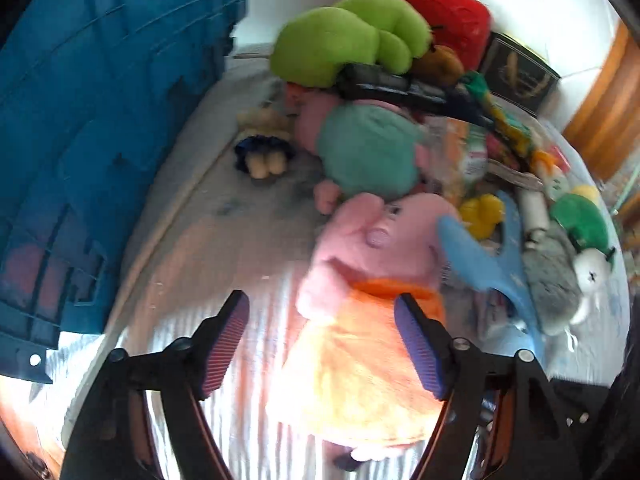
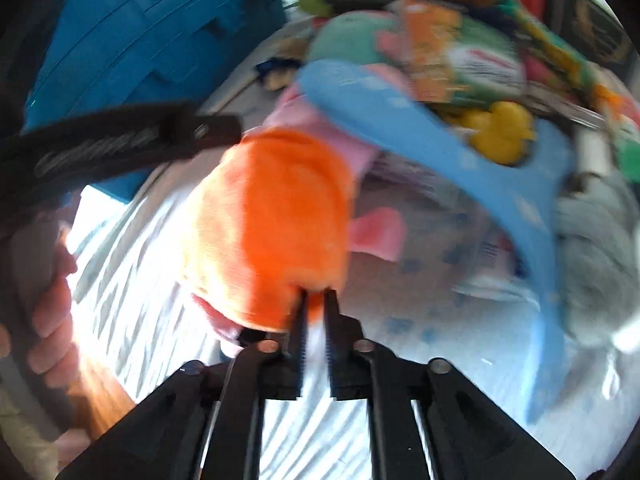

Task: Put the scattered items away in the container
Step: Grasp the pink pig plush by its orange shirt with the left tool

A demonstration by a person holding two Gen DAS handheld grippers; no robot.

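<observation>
1. Left wrist view: left gripper [image 1: 322, 346] at the bottom of the frame, jaws spread wide, holding nothing.
2. Between and above the two fingers, a pink pig plush in an orange dress [image 1: 362, 320], lying on the striped cloth [image 1: 224, 420]; right pad close beside the dress, contact not clear.
3. Upper left of the frame filled by the blue crate [image 1: 100, 140], standing just beside the cloth.
4. Upper middle and right: a pile with a green plush [image 1: 344, 40], a red case [image 1: 432, 4], a second pig plush in a teal dress [image 1: 368, 152], a blue plastic hanger [image 1: 492, 264] and a yellow toy [image 1: 482, 214].
5. Right wrist view: right gripper [image 2: 316, 300] at bottom centre, jaws narrow, pinching the hem of the orange dress [image 2: 276, 216].
6. Blue crate [image 2: 152, 20] in the upper left, hanger [image 2: 460, 148] across the right half; much motion blur here.
</observation>
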